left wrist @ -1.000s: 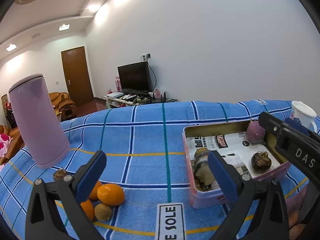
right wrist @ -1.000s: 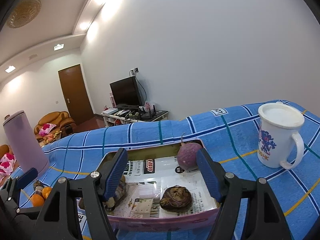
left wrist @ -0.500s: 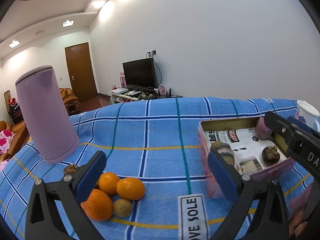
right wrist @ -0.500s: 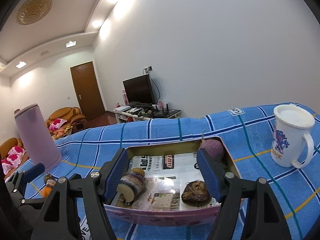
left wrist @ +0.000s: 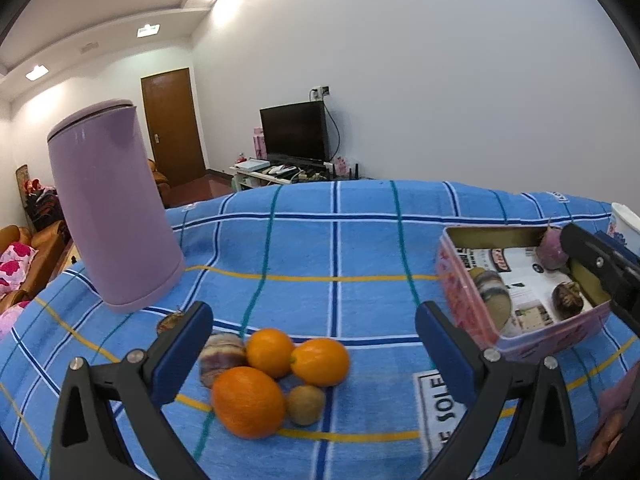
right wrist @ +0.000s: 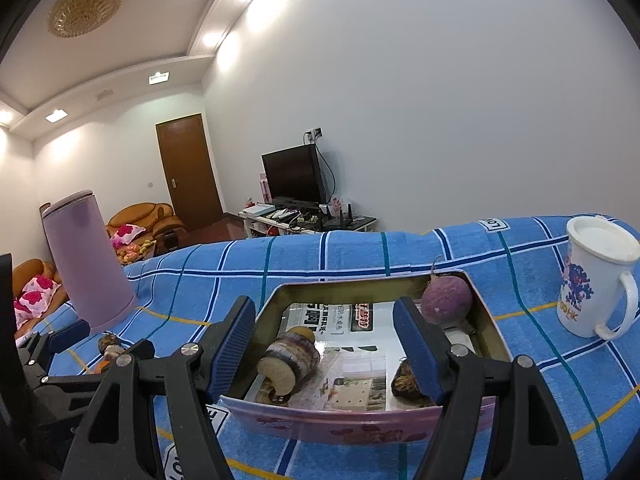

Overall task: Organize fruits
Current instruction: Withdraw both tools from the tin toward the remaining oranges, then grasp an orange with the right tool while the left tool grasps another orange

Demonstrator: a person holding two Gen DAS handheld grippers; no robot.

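Behind right claw (right wrist: 324, 344) finger: dark fruit (right wrist: 406, 380), perhaps mangosteen | both claws spread, empty

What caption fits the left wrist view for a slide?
Open left gripper over a fruit pile on the blue checked cloth, pink tin at right, purple canister at left.

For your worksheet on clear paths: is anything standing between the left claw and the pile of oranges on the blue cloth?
Nothing visible. The left claw is open and empty, and the oranges lie on the cloth directly ahead, framed between its fingers, with no object in front.
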